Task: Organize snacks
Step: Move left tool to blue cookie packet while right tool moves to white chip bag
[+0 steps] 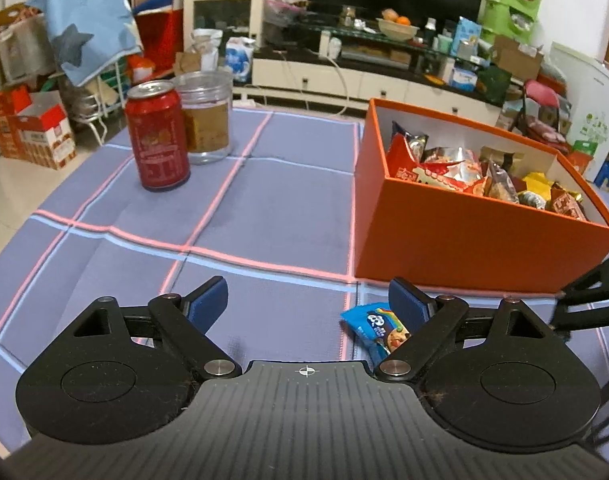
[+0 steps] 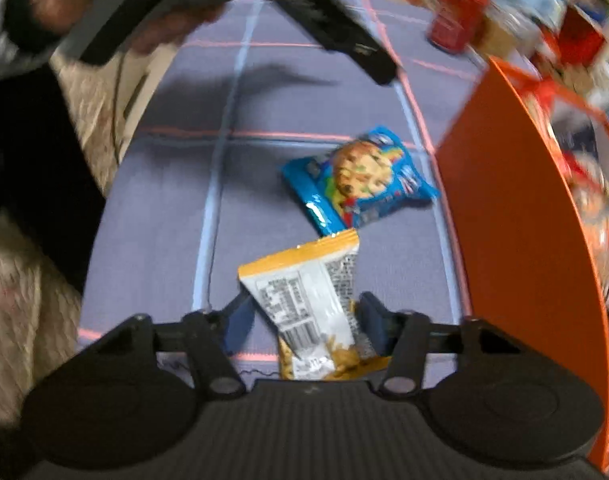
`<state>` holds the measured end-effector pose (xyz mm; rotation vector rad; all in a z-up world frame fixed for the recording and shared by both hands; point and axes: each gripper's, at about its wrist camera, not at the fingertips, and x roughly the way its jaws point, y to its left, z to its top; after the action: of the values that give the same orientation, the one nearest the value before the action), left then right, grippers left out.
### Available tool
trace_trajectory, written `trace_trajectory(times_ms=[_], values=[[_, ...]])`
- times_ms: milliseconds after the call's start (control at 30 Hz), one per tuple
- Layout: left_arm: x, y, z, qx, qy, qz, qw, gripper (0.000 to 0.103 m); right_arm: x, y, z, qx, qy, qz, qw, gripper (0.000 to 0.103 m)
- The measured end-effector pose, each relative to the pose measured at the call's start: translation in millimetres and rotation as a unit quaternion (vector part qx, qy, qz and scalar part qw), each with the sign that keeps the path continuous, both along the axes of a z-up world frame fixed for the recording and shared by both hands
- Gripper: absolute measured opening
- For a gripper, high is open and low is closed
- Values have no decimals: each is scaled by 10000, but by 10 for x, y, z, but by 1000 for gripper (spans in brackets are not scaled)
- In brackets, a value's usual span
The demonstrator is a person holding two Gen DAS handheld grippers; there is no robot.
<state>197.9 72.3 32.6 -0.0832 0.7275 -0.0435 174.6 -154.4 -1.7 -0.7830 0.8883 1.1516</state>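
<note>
The orange box (image 1: 456,240) already holds a heap of snacks (image 1: 464,176), so most of the sorting looks done; two packets are still outside it. The right gripper (image 2: 304,320) has the yellow packet (image 2: 316,304) between its fingers, which sit against the packet's sides and seem to grip it, though blur makes the contact hard to judge; it is just beside the box's outer wall, not yet over the opening. The blue cookie packet (image 2: 360,178) lies on the cloth (image 1: 264,200) close to the box wall, untouched. The left gripper (image 1: 306,304) is spread wide and holds nothing; the blue packet lies by its right finger. A red can (image 1: 157,140) and a jar (image 1: 204,116) stand well apart from the box; whether they belong to the task, I cannot tell. Left, I judge: drop the yellow packet in, then the blue one.
</note>
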Motion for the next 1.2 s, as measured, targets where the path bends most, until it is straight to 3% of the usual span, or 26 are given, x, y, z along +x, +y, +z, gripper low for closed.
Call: trace_trajectory(times_ms=[67,133,200,267,367,467,567,633,733,833,900,1200], values=[[4,-4,7,-18,5,30,10000,71,28,-57,-7,17,-62,-639,9979,39],[-3,-25,18,-75,16,70,9999,71,-3,-164,-16,67,-224,-1814,9831,40],[-26,-63,23,-126,13,64,9999,72,-101,-344,-29,182,-261,-3266,9446,45],[-58,-126,18,-117,27,67,9999,74,-255,-592,-52,490,-31,-4550,8891,58],[-110,-227,-16,-61,81,108,9999,76,-567,-730,-90,720,-117,-5295,8452,75],[-135,-323,-83,-1,144,324,9994,78,-894,-782,14,1166,-448,-5571,8210,83],[-117,-363,-169,-240,318,597,9974,78,-1038,-810,148,1410,-965,-5747,8003,85],[-116,-381,-204,-381,359,826,9952,78,-1043,-833,148,1610,-1096,-5683,7994,86],[-117,-475,-225,-439,352,856,9947,80,-899,-789,5,1661,-976,-5410,8187,86],[-75,-599,-272,-383,503,664,9958,81,-756,-756,-97,1641,-806,-5321,8267,86],[-31,-664,-315,-298,589,690,9954,81,-720,-713,-113,1555,-926,-5228,8330,86],[95,-857,-512,107,748,486,9960,77,-728,-747,-167,1534,-918,-5266,8311,87]])
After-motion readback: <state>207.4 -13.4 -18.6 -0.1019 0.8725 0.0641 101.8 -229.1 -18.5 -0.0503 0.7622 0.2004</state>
